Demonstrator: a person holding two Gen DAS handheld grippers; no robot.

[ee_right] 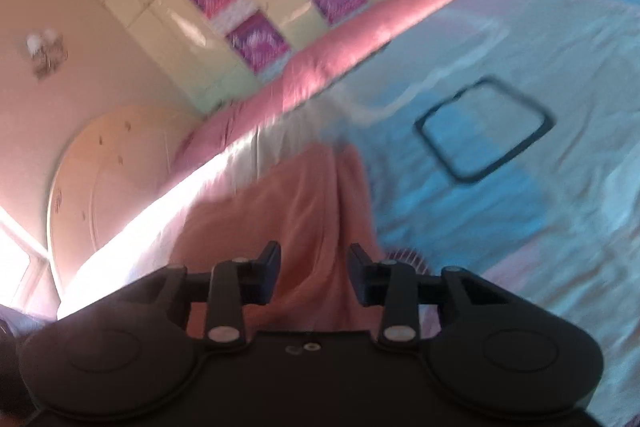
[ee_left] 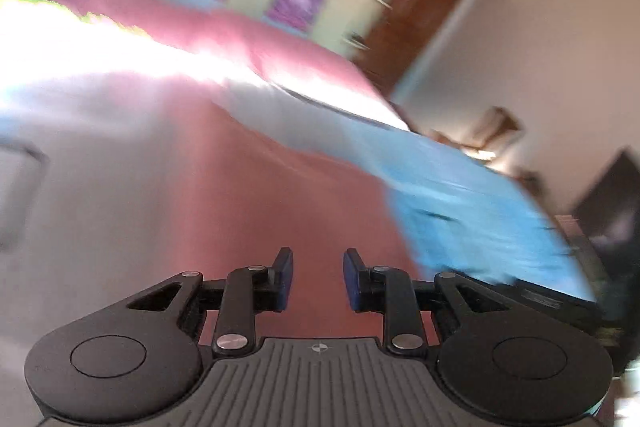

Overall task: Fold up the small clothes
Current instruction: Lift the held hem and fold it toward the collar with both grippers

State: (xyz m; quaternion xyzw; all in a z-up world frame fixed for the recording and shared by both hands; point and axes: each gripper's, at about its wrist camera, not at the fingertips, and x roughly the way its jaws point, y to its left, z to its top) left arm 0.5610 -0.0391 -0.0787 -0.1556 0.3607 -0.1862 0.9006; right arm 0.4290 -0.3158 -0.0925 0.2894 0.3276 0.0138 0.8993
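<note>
A salmon-pink garment (ee_left: pixel 256 195) lies on the bed, blurred by motion, and also shows in the right wrist view (ee_right: pixel 288 211) with a fold line down its middle. My left gripper (ee_left: pixel 318 279) is open and empty just above the garment's near part. My right gripper (ee_right: pixel 314 277) is open and empty over the garment's near edge. Nothing sits between either pair of fingers.
The bed has a light blue sheet (ee_right: pixel 520 187) with a dark square outline (ee_right: pixel 484 129) and a pink quilt (ee_right: pixel 320 75) along its far side. A wardrobe with purple panels (ee_right: pixel 260 7) and a brown door (ee_left: pixel 420 11) stand behind. Sun glare (ee_left: pixel 80 39) washes out the left.
</note>
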